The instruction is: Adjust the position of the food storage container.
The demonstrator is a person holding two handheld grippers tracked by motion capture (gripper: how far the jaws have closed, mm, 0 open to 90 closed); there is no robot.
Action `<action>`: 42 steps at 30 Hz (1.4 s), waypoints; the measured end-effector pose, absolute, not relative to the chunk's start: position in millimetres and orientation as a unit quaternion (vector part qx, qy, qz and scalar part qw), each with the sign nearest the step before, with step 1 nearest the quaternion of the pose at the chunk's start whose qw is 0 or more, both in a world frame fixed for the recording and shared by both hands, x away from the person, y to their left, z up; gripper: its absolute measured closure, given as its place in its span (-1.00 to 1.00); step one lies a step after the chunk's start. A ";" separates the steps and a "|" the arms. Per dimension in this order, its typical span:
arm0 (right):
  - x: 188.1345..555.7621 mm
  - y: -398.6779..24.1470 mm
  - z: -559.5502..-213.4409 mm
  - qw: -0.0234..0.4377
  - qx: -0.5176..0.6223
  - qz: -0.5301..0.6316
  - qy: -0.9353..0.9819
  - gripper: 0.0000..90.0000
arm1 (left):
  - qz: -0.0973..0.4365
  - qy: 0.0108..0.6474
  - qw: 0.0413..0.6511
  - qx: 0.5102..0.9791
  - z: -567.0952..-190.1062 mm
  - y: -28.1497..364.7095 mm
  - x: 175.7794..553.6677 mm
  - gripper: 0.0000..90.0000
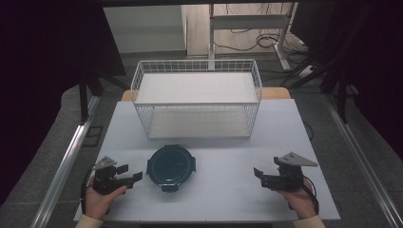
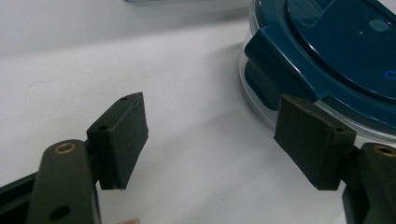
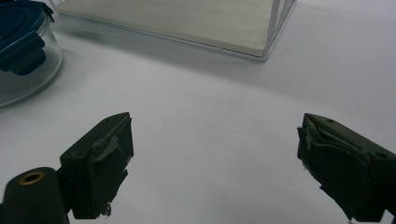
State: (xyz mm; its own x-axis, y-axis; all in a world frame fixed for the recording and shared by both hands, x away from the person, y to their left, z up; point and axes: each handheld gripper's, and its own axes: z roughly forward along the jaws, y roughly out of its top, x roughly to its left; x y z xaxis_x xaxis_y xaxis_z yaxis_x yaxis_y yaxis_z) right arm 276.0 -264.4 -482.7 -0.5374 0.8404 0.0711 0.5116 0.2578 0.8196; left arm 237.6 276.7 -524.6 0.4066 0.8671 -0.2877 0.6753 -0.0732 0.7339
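A round glass container with a dark teal clip-on lid [image 1: 171,165] sits on the white table near its front middle. The container [image 2: 327,60] is close up at the right of the left gripper view, and the container [image 3: 21,49] appears at the left edge of the right gripper view. My left gripper [image 1: 129,173] rests just left of the container, open, jaws wide with nothing between them. My right gripper [image 1: 258,175] lies well to the right of it, open and empty. A hand holds each gripper.
A white wire basket [image 1: 197,97] with a shelf board stands behind the container at the table's middle back; its lower corner [image 3: 266,53] is visible ahead of the right gripper. Bare white table [image 1: 223,183] lies between container and right gripper. Metal rails run along both table sides.
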 end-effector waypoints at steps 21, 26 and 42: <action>274.4 -268.1 -479.2 0.178 0.461 0.421 0.761 -0.73 | 0.103 0.539 0.433 0.715 -522.5 277.6 237.7 -0.41; 274.5 -265.8 -482.2 0.176 0.457 0.414 0.768 -0.73 | 0.105 0.538 0.438 0.712 -519.6 279.4 236.7 -0.37; 272.6 -267.3 -473.8 0.163 0.466 0.426 0.758 -0.73 | 0.130 0.508 0.463 0.714 -475.5 283.1 222.8 0.30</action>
State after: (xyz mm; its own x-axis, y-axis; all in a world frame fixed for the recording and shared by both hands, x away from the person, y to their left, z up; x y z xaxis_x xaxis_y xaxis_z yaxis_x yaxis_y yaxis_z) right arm 272.6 -267.3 -473.8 -0.5119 0.8460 0.1490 0.5679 0.2030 0.7977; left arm 222.8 283.1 -475.5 0.4495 0.8463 -0.2858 0.6061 -0.0539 0.7936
